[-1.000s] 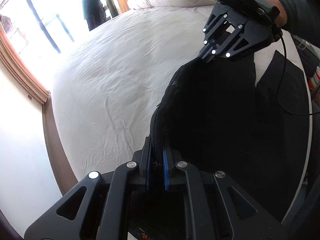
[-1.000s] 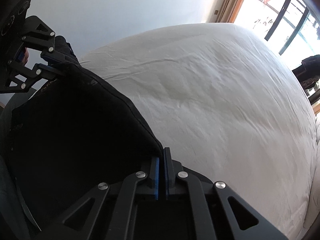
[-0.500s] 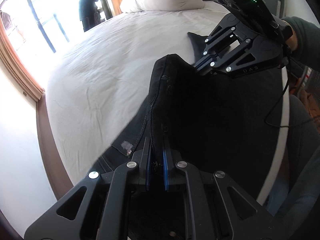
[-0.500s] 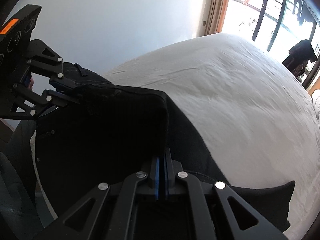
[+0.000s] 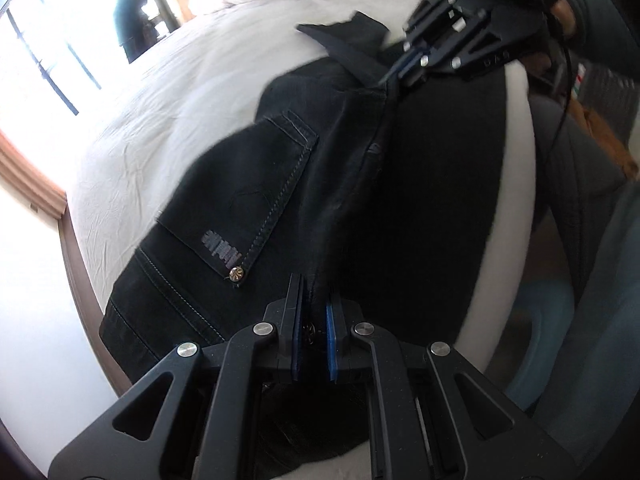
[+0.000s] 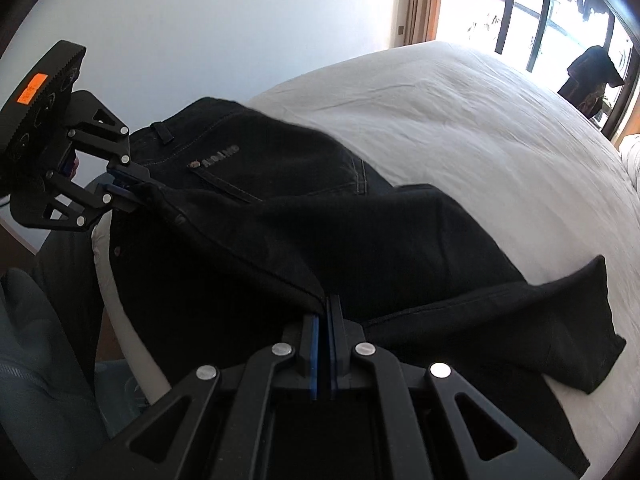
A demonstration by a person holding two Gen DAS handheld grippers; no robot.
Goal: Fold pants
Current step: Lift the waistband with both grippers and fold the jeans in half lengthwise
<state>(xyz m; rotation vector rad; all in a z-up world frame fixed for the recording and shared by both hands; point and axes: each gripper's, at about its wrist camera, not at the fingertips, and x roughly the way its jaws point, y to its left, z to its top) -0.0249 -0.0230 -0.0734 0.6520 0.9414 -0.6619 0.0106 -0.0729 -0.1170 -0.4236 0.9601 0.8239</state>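
While both tools grip the pants [image 6: 280, 216], only the right view shows a hem [image 6: 592, 320] (folded).

Black jeans [image 6: 304, 216] with pale contrast stitching round the back pocket [image 5: 244, 196] and a brass-toned rivet. White bedsheet [image 6: 460, 120], plain and creased. Black grippers, blue pads [image 5: 330, 332], silver screws, orange sticker [image 6: 31, 89] on one.

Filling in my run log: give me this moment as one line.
task: fold pants | left gripper: shut on black pants | right gripper: shut on pants | pants: draped over white bed
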